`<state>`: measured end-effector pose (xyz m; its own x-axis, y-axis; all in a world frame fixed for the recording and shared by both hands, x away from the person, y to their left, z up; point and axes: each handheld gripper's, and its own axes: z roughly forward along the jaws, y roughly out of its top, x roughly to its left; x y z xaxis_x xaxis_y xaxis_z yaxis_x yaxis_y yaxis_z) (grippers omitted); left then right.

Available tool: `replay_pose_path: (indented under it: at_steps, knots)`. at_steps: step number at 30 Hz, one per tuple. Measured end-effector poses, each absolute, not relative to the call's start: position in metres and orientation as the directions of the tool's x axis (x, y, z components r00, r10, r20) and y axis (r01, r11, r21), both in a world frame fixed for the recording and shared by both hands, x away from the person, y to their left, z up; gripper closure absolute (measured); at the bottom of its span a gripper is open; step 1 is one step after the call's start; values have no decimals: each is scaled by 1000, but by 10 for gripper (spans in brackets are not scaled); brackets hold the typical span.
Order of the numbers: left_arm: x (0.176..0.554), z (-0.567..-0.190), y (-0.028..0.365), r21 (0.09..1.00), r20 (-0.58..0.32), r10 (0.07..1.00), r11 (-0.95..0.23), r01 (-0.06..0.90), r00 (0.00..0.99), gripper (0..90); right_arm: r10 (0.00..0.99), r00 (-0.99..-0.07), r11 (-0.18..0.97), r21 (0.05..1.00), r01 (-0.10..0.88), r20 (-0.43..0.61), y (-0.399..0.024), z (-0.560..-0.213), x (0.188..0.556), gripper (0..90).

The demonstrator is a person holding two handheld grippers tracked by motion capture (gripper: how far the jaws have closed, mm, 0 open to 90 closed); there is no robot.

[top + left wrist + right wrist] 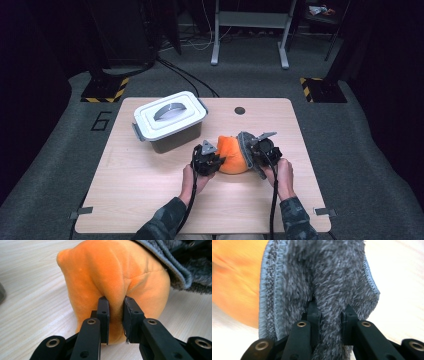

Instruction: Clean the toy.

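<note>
An orange plush toy (pixel 231 154) lies on the wooden table (pixel 150 200), a little right of centre. My left gripper (pixel 216 163) is shut on a fold of the orange plush toy (pixel 112 277), pinching it from the left. A grey fuzzy cloth (pixel 246 145) lies against the toy's right side. My right gripper (pixel 251 152) is shut on the grey cloth (pixel 324 277), whose pile bulges between the jaws. Behind the cloth, the orange plush toy (pixel 234 277) shows at the left of the right gripper view.
A grey storage box (pixel 169 121) with a white lid and a handle stands at the back left of the table. A small dark hole (pixel 239 110) marks the tabletop near the far edge. Metal frame legs (pixel 250 30) stand on the floor beyond.
</note>
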<state>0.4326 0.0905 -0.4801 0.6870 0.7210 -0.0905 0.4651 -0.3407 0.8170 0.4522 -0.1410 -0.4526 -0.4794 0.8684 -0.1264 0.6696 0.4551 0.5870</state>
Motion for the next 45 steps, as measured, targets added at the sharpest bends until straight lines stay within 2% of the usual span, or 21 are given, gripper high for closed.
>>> replay_pose_path:
  at_steps: [9,13,19,24,28,32,39,45]
  knots:
    - [433,-481,91,818,-94,722,-337,467,685,767,889,-450,427,517,742,-87,-150,-484,460,743]
    - [433,-480,92,814,-93,722,-341,470,686,766,890,-449,423,503,753,-77,-156,-479,461,743]
    - [433,-480,93,813,-97,722,-340,473,685,763,892,-432,423,585,692,-134,-163,-440,450,746]
    - [434,-480,92,814,-100,724,-335,475,683,762,863,-480,459,647,609,-161,-142,-409,437,748]
    - [434,-480,93,814,-97,722,-339,472,686,754,819,-546,524,617,588,-175,-119,-413,440,748]
    - [434,-479,93,817,-99,717,-337,468,690,733,810,-545,555,581,595,-216,-109,-429,447,753]
    - [434,-474,97,840,-114,713,-303,451,692,636,810,-544,560,565,606,-219,-111,-434,452,758]
    - [432,-475,104,843,-108,703,-310,439,703,442,817,-539,548,572,611,-207,-115,-436,456,759]
